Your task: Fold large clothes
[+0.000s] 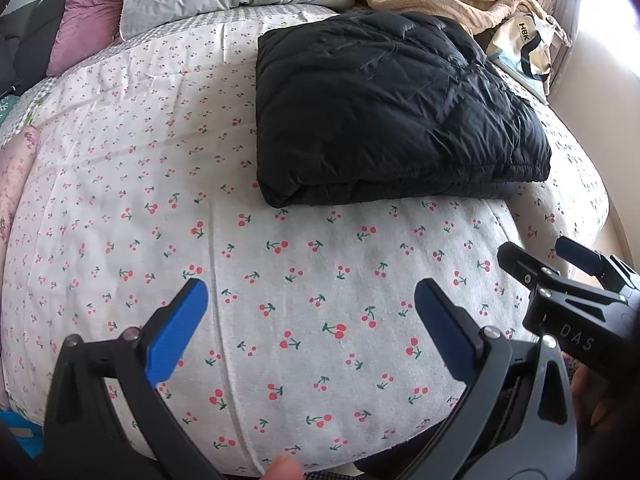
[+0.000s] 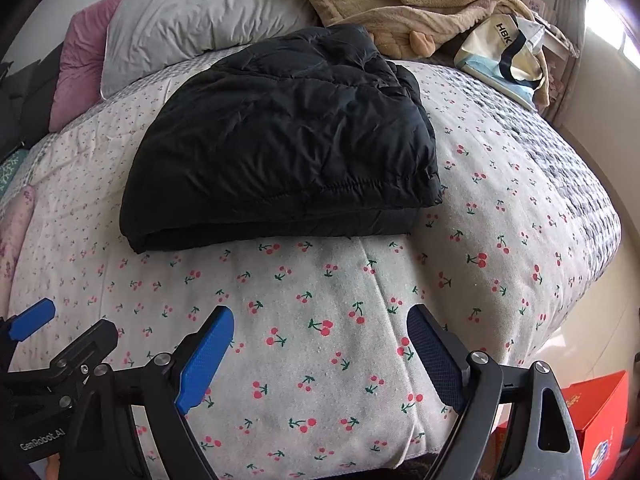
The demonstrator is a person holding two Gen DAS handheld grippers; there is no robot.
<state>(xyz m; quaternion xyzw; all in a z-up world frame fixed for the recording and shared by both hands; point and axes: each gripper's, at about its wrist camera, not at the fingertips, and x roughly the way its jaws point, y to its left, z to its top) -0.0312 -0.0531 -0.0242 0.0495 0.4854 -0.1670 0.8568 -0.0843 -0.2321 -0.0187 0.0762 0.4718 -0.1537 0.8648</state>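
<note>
the black puffer jacket (image 2: 280, 148) lies on the cherry-print bedspread (image 2: 320, 360), folded into a compact, roughly rectangular stack with its layered edge turned toward me and the elastic hem showing along the near right side. i judge the fold to be essentially finished: no sleeve or loose panel trails out of the bundle in either view, though the top surface is still puffy and creased. what could remain, as i read it, is a light pressing flat or squaring of the near edge, or nothing at all.

the jacket sits ahead of both tools and well apart from them, with a band of bare bedspread between. from the left wrist it lies ahead and to the right; from the right wrist it lies ahead and slightly to the left.

my left gripper (image 1: 310, 330) hangs over the bedspread with its blue pads spread wide and nothing between them. my right gripper (image 2: 320, 356) is likewise spread wide and empty; neither touches the jacket.

beyond the jacket, a grey pillow (image 2: 192, 12), a tan fleece blanket (image 2: 400, 4) and a tote bag (image 2: 508, 52) lie along the head of the bed.
</note>
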